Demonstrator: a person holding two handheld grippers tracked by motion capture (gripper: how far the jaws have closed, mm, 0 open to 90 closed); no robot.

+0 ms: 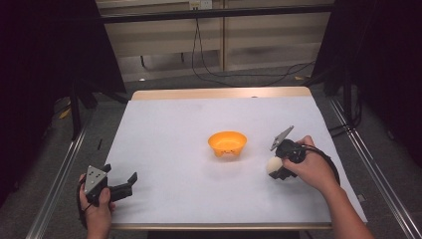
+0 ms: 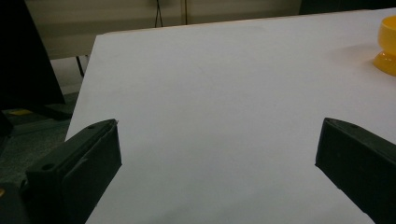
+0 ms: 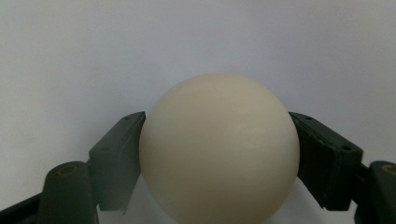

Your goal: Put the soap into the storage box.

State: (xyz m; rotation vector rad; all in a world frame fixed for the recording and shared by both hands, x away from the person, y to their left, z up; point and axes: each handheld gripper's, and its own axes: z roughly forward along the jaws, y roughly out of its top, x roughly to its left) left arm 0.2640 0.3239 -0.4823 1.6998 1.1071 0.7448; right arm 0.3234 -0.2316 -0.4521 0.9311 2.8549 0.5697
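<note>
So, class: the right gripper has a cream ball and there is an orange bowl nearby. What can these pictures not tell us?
- Underside of the ball: cut off by the bottom edge in the right gripper view, so whether it rests on the table is unclear.
- Orange bowl: its inner floor is too small to make out in the high view; in the left gripper view the right edge cuts it.
- Right gripper jaws: mostly covered by the hand in the high view.

No readable text, label, brand, number or sign is showing anywhere. The smooth cream-white ball (image 3: 219, 149) is carrying no print. The glossy orange plastic bowl (image 1: 227, 143) is showing plain sides. The white-covered table (image 1: 199, 124) is lying unmarked. The black jaws are showing only bare screw holes, no lettering.
</note>
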